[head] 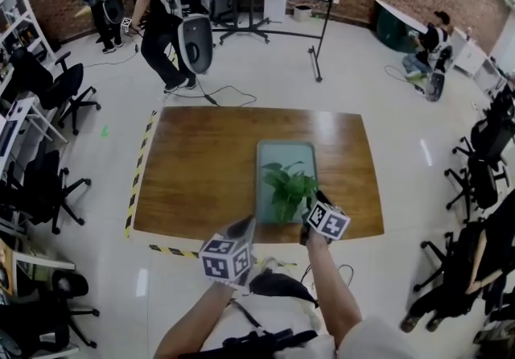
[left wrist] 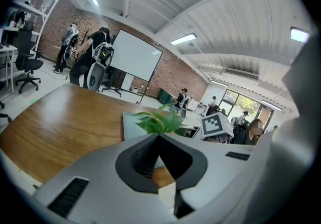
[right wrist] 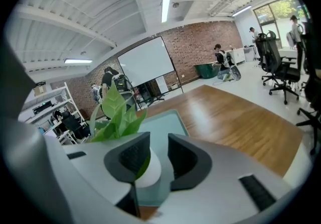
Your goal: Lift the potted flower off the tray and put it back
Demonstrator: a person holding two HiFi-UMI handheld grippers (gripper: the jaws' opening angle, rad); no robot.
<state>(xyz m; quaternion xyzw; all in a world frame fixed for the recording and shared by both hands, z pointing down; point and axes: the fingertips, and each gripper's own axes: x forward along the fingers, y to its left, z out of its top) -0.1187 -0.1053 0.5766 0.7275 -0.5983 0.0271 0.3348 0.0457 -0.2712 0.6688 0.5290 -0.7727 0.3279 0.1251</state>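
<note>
POT BACK ON ITS TRAY, OR NOT YET OFF IT: The potted flower stands at the near end of the tray, which lies on the near right part of the wooden surface, as a person works over it with two hand-held tools. The right claw is open, with the white pot low between its parted jaws, nearer the left one and clear of the right; nothing is gripped. The left claw, closed and empty, hangs at the near edge of the surface, left of the tray. With the plant on the tray and no hold on it, the job looks either not begun or already finished; the pictures do not settle which. From above, leaves cover the pot and the right claw's tips. In the right claw's own view its body hides the pot's base, so contact with the tray cannot be confirmed.
</note>
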